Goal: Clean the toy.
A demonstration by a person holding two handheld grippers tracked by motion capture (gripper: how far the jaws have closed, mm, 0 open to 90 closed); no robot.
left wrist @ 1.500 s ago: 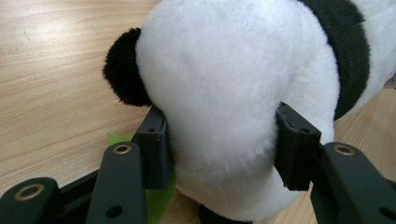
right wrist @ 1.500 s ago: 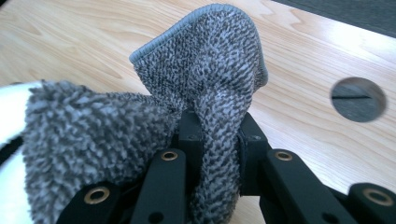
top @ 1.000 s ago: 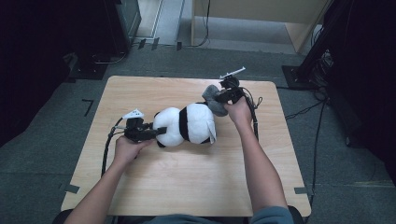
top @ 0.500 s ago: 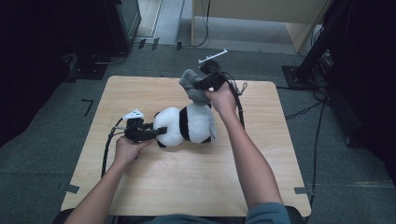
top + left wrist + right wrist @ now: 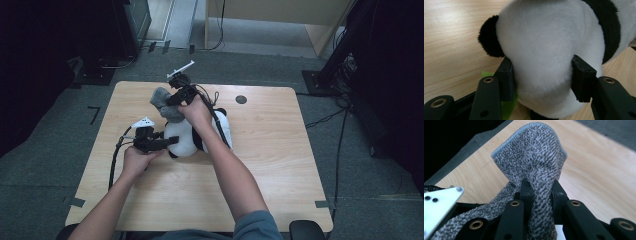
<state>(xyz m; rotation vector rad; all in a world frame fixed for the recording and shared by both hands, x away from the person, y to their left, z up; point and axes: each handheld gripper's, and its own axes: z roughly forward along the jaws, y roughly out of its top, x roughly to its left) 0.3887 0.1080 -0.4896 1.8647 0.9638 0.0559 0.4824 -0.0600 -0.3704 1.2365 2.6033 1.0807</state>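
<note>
In the high view, a plush panda (image 5: 192, 136) lies on the wooden surface (image 5: 280, 150), a little left of the centre of the frame. The left gripper (image 5: 167, 142) comes to it from the left side, held by the left hand (image 5: 134, 159), and its jaws are clamped on the white rounded end of the toy. In the left gripper view the panda (image 5: 544, 57) takes most of the frame: the two black jaws press into the white fur on both sides, and a black ear or limb stands out at the upper left of the toy. A small green piece (image 5: 507, 103) shows under the toy near the left jaw; what it is I cannot tell. The right gripper (image 5: 172, 100) is above the panda, in the upper middle of the high view, held by the right hand (image 5: 196, 111), and it grips a grey knitted cloth (image 5: 162, 102). In the right gripper view the jaws are closed tightly on the cloth (image 5: 534, 165), which rises above them with a light grey hem along its upper edge.
</note>
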